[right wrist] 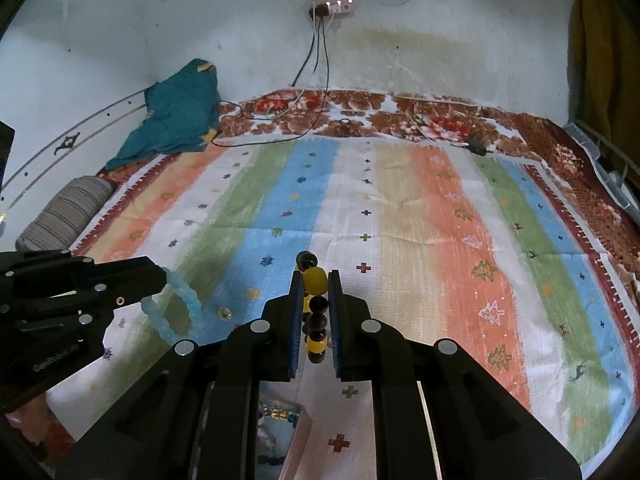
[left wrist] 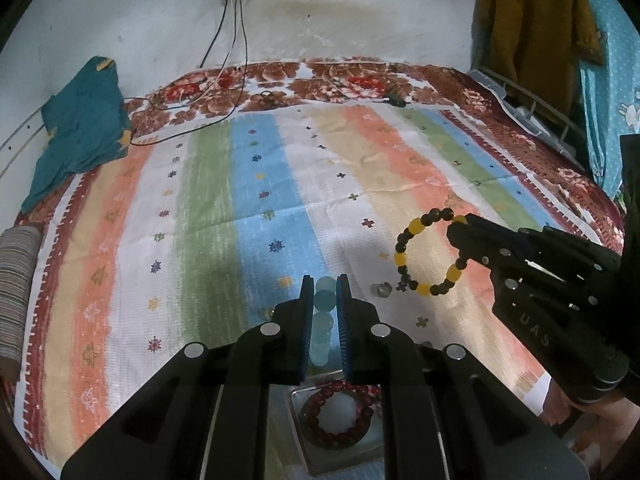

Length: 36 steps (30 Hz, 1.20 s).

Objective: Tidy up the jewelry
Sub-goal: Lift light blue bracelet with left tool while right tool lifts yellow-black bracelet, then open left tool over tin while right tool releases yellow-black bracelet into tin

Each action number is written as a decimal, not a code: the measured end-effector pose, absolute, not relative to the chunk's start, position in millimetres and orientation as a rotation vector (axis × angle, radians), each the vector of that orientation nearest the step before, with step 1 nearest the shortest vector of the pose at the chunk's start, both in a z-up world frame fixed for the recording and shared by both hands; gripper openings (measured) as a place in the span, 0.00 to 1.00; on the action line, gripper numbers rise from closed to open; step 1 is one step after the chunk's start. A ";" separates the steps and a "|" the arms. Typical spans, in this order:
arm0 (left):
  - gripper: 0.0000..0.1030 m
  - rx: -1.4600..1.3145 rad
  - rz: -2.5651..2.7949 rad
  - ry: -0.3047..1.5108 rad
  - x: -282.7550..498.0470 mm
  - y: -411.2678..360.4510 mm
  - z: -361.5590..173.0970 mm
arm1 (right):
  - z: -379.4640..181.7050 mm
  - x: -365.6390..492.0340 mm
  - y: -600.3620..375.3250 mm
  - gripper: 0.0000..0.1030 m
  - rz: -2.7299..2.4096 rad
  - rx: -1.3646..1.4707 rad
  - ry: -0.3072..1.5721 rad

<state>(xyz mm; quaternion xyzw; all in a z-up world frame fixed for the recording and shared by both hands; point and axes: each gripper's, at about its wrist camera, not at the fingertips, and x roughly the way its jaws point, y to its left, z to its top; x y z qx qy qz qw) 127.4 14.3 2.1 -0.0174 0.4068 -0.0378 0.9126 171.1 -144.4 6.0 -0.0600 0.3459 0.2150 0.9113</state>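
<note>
My left gripper (left wrist: 324, 292) is shut on a pale blue bead bracelet (left wrist: 323, 328) and holds it above the striped bed cover; the bracelet also shows in the right wrist view (right wrist: 176, 308). My right gripper (right wrist: 314, 280) is shut on a yellow and black bead bracelet (right wrist: 314, 304), which hangs as a ring in the left wrist view (left wrist: 428, 252). A dark red bead bracelet (left wrist: 340, 414) lies in a small metal tray (left wrist: 298, 420) below my left gripper. A small ring (left wrist: 381, 289) lies on the cover between the two grippers.
A box with mixed jewelry (right wrist: 280, 432) sits below my right gripper. A teal cloth (left wrist: 80, 132) and a striped bolster (left wrist: 16, 280) lie at the left. Cables (left wrist: 224, 92) run from a wall socket onto the bed.
</note>
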 end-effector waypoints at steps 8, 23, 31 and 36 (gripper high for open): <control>0.10 -0.055 -0.087 0.820 112.0 12.5 8.5 | 10.9 153.5 -146.0 0.13 0.477 -0.114 0.705; 0.11 -0.104 -0.118 0.828 77.6 12.9 10.3 | 2.5 120.6 -146.1 0.13 0.543 -0.108 0.768; 0.37 -0.119 -0.067 0.844 75.8 21.9 7.8 | -5.9 122.2 -146.9 0.36 0.563 -0.093 0.835; 0.39 -0.167 -0.049 0.856 80.0 32.3 6.1 | -12.6 131.5 -155.5 0.44 0.508 -0.104 0.861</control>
